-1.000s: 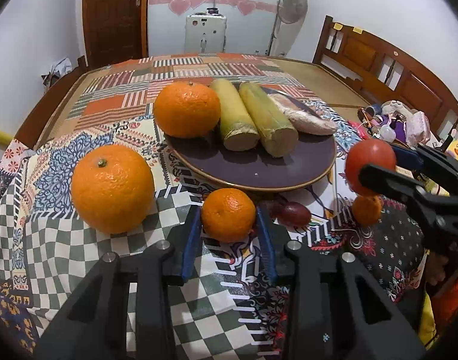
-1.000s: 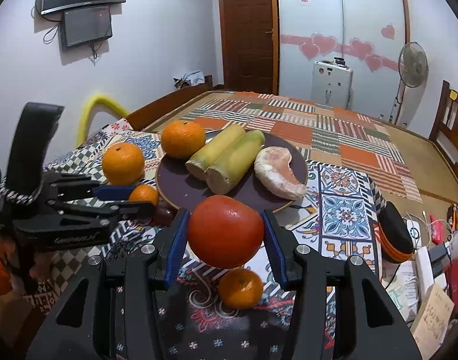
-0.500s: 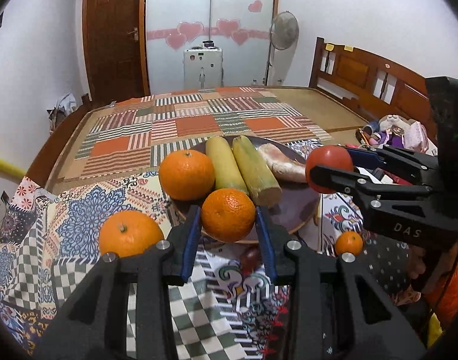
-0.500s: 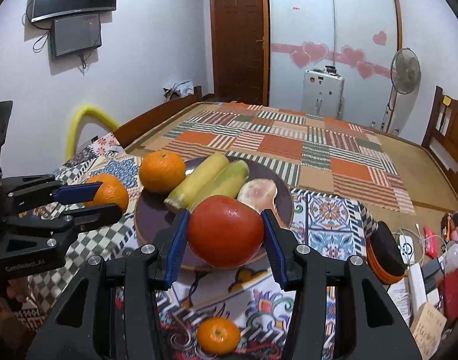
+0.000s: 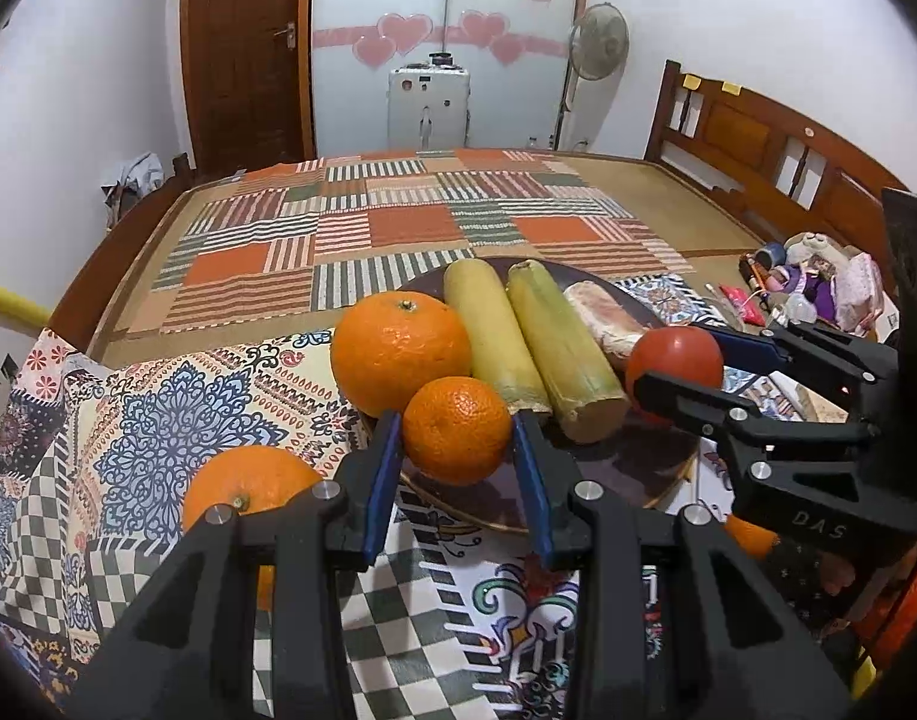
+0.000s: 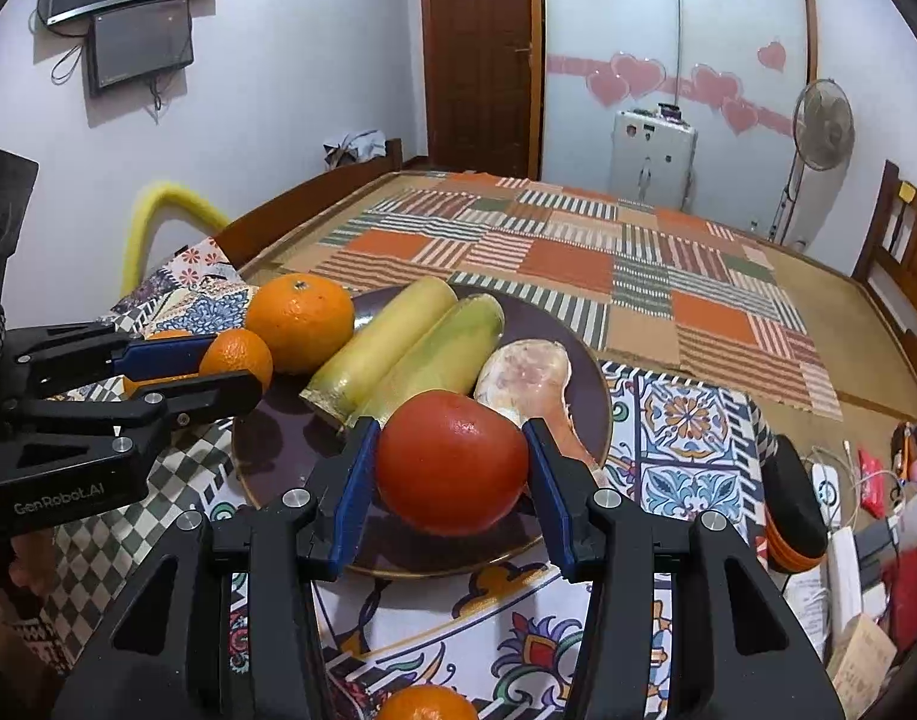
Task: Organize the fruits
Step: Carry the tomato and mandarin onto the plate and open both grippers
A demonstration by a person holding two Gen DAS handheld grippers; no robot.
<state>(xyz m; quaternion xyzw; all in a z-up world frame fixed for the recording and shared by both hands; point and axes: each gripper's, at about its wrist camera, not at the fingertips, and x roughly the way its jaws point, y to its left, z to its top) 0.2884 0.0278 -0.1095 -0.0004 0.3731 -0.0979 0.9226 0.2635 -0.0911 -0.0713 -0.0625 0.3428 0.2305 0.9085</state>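
Both tongs, gripping a mandarin (image 5: 456,429) and tomato (image 6: 452,461), have moved over the loaded plate (image 6: 266,450).

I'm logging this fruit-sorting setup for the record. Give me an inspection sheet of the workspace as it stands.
Surface: patterned cloth over a table.
Job's things: dark plate with a large orange, two cane pieces and a pale peeled piece; another orange and a small one lie on the cloth.
Grippers: left gripper shut on a small orange; right gripper shut on a tomato; both above the plate.
Clutter: toys and small items at the right edge.
Cables: cords under the wall screen; a white cord near the clutter.
Surroundings: door, fan, heart stickers.
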